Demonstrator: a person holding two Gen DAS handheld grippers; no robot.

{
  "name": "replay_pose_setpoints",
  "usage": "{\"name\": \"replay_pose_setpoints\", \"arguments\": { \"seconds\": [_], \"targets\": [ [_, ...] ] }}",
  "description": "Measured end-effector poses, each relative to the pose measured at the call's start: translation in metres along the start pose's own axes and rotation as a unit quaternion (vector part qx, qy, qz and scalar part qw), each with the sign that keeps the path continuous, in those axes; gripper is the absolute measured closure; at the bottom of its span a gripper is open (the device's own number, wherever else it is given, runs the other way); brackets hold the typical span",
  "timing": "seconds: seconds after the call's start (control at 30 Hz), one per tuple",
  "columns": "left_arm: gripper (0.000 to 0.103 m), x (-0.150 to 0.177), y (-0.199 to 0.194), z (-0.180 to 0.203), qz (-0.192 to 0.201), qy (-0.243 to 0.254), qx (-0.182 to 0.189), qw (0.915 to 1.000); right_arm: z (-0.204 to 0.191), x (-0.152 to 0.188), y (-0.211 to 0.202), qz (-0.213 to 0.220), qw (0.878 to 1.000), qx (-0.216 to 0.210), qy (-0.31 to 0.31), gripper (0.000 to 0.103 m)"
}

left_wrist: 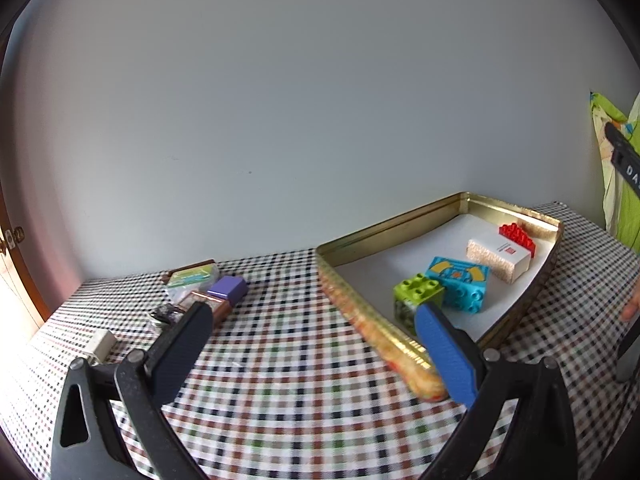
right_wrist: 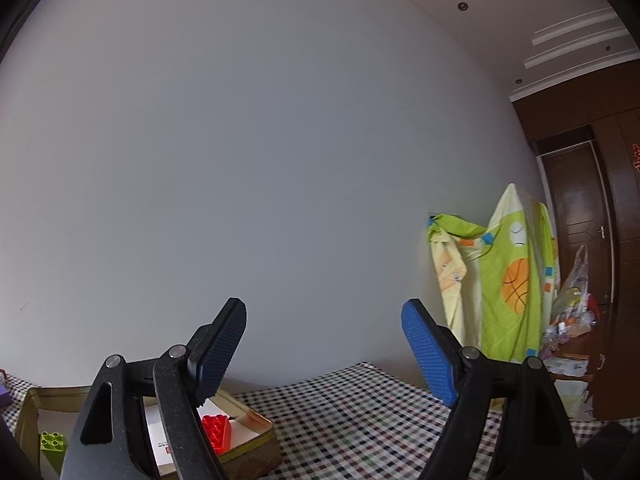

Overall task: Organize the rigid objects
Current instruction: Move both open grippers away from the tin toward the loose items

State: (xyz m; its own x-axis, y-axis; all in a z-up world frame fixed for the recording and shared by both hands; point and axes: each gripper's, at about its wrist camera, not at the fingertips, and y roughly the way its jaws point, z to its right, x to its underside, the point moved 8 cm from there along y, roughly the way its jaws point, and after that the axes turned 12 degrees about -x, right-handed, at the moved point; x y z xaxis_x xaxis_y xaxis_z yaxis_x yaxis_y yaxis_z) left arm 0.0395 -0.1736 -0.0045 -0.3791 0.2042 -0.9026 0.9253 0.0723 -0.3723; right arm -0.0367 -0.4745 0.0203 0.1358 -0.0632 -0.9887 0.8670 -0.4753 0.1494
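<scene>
A table covered in a small-checked cloth (left_wrist: 280,344) stands against a plain pale wall (left_wrist: 280,100).

Seen from the left wrist, the left gripper (left_wrist: 316,344) hangs just above the cloth with its jaws spread wide and nothing between them. Its blue right pad shows in front of the near corner of a shallow gold tin tray (left_wrist: 384,232), which sits on the right half of the table. Inside the tray, on its white floor, lie a lime green brick (left_wrist: 418,290) nearest the gripper, a turquoise brick (left_wrist: 460,280) touching it on the far right side, then a white box with a speckled side (left_wrist: 500,258), and a red brick (left_wrist: 518,235) in the far corner.

To the far left, well apart from the tray, a loose cluster rests on the cloth: a purple block (left_wrist: 228,288) on a brown case, a pale green packet (left_wrist: 192,278) behind it, and a small white cube (left_wrist: 102,342) nearer.

Seen from the right wrist, the right gripper (right_wrist: 324,340) points slightly upward at the wall, jaws wide apart and empty. The tray lies below it to the left. A green and yellow printed cloth (right_wrist: 508,280) hangs at the far right.
</scene>
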Motion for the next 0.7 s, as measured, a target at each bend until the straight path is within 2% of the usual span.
{"name": "replay_pose_setpoints", "arguments": {
  "seconds": [0.3,0.4,0.7],
  "targets": [
    [0.0,0.007,0.008,-0.032,0.001,0.001,-0.013,0.9999,-0.003,0.016,-0.009,-0.069,0.996,-0.016,0.061,0.021],
    [0.0,0.009,0.009,-0.04,0.002,0.001,-0.015,0.9999,-0.013,0.023,-0.008,-0.089,0.994,-0.023,0.062,0.021],
    [0.0,0.014,0.017,-0.067,-0.004,-0.01,-0.025,0.9996,-0.086,0.031,-0.024,-0.117,0.988,-0.084,0.056,0.021]
  ]
}}
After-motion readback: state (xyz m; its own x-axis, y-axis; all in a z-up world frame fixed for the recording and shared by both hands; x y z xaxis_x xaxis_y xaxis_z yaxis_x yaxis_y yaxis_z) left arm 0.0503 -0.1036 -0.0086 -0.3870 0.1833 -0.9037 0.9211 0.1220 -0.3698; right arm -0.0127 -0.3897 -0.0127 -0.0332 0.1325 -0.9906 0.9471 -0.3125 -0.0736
